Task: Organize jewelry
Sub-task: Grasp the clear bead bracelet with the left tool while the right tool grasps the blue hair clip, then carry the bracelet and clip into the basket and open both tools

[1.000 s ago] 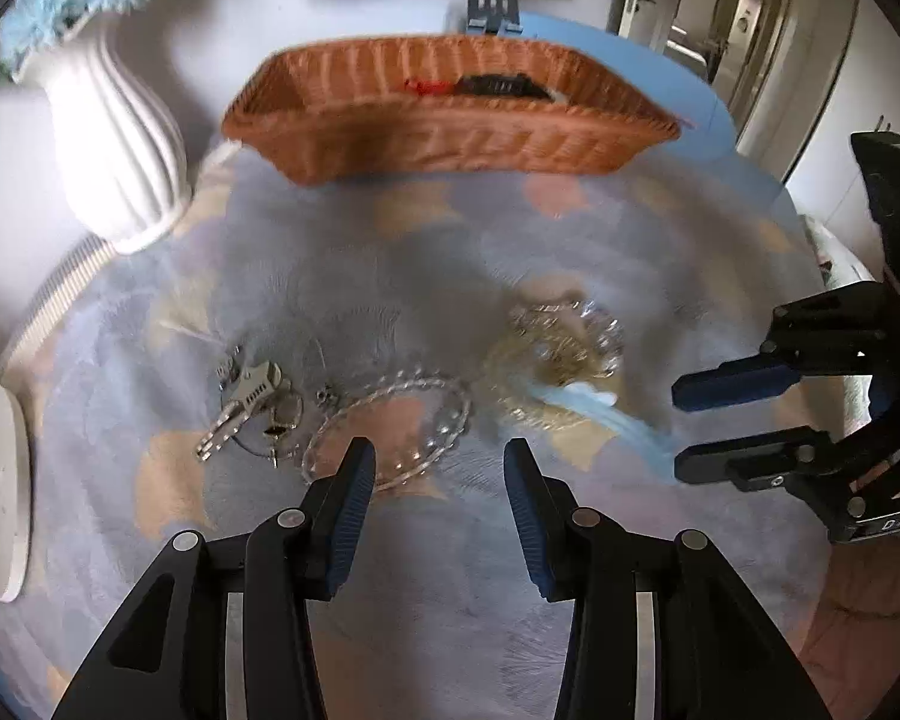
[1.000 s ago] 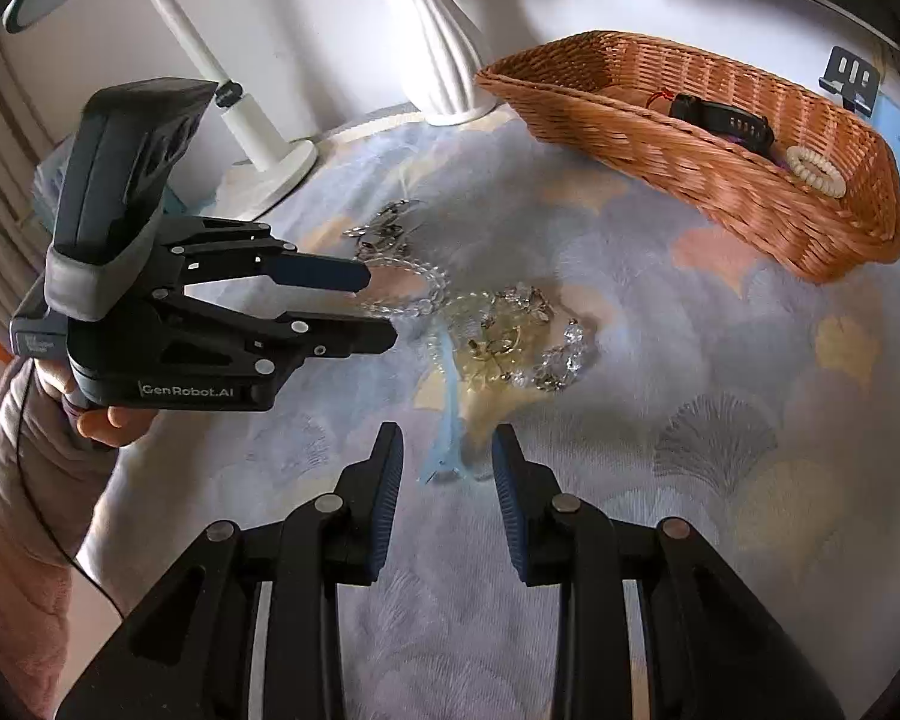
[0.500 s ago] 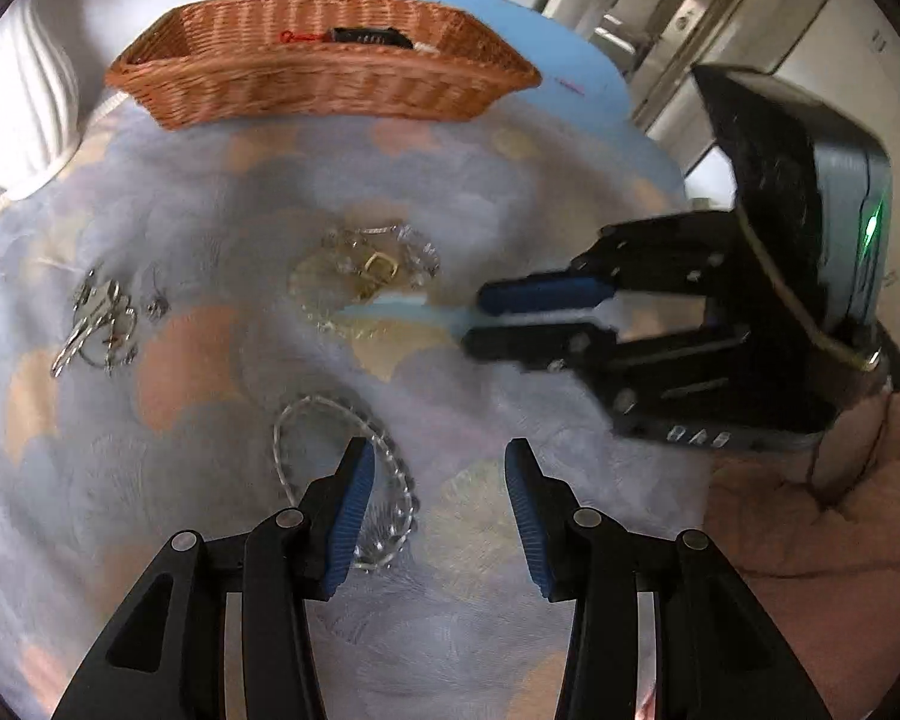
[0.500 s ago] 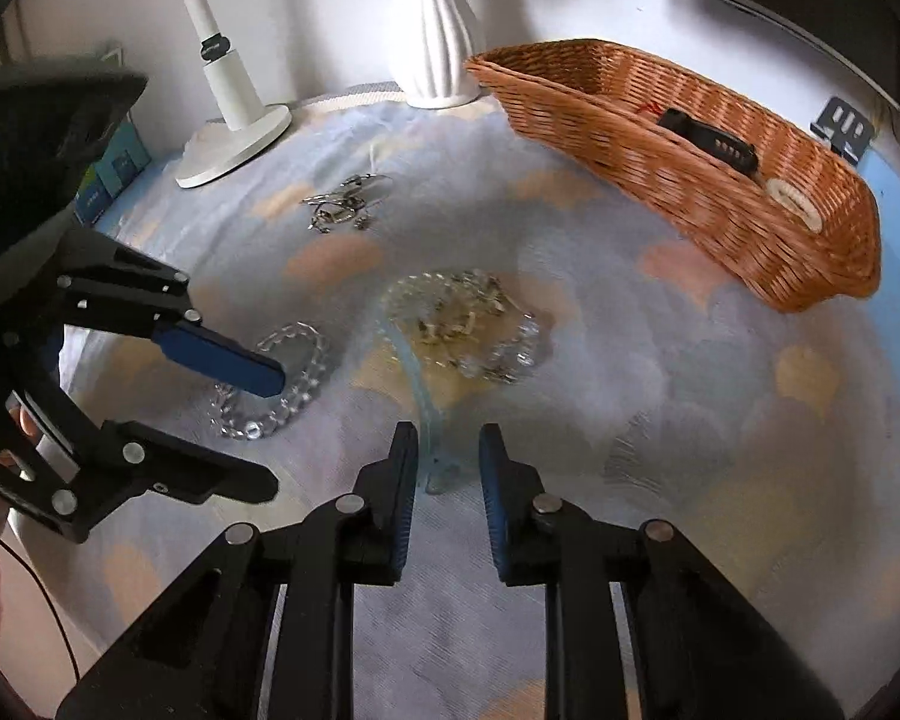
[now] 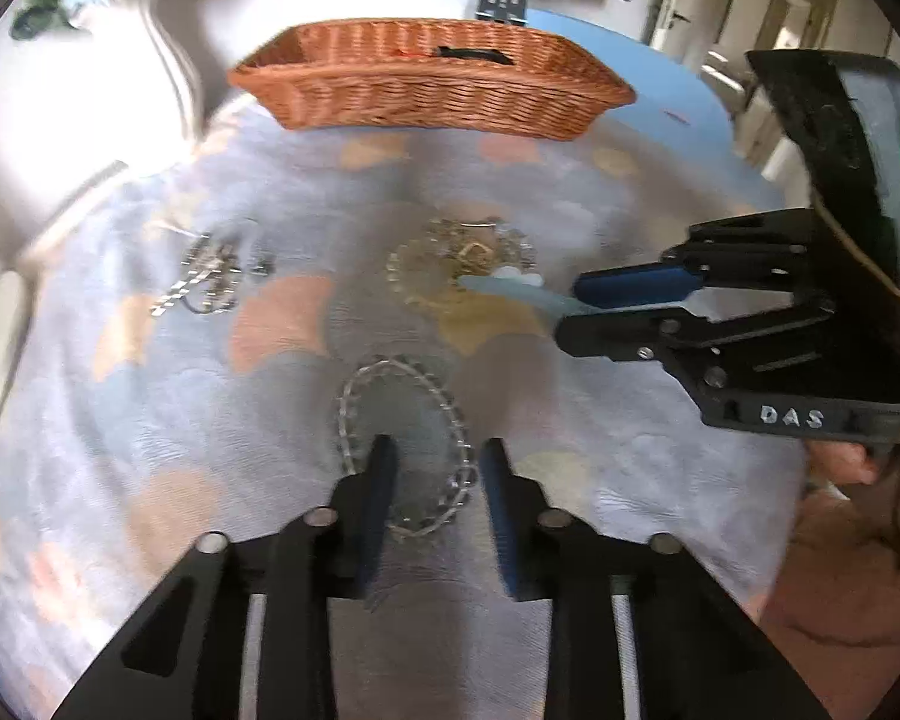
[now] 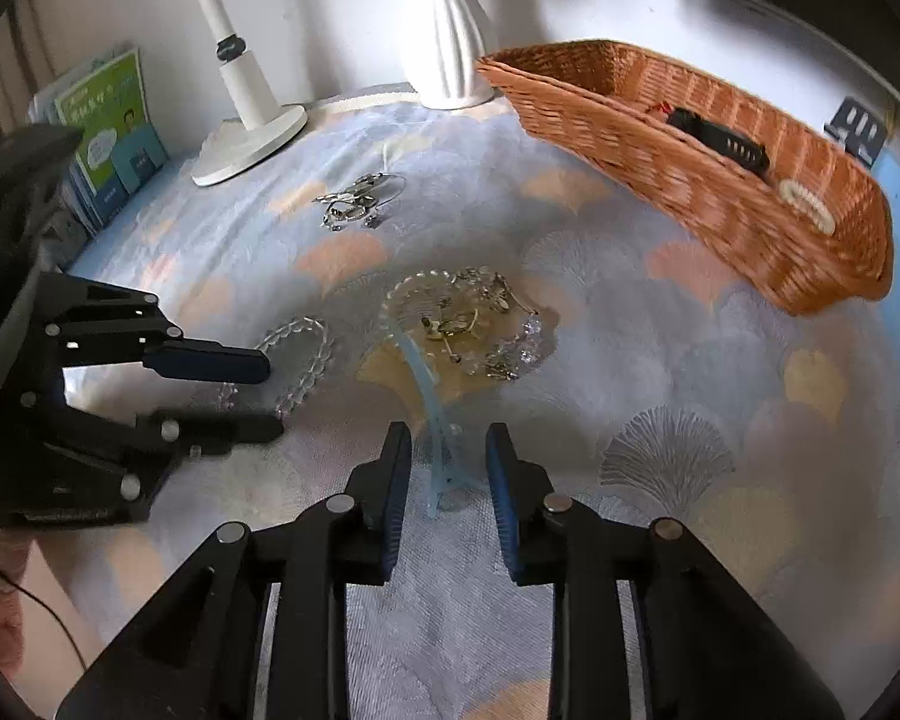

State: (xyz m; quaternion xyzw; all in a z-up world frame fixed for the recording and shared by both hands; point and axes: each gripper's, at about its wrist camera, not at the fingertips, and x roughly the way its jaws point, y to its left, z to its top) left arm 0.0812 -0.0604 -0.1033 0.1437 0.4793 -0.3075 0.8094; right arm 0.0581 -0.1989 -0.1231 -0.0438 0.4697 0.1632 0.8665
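In the left wrist view, the left claw (image 5: 432, 468) stands open, its fingers straddling the near end of the clear bead bracelet (image 5: 403, 426). In the right wrist view, the right claw (image 6: 447, 459) is open around the blue hair clip (image 6: 432, 414), which touches neither finger; the wicker basket (image 6: 720, 192) sits far ahead to its right.

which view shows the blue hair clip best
The right wrist view: the light blue hair clip lies full length on the cloth, its near end between the open right gripper fingers. In the left wrist view only its far end shows, blurred, the rest behind the right gripper.
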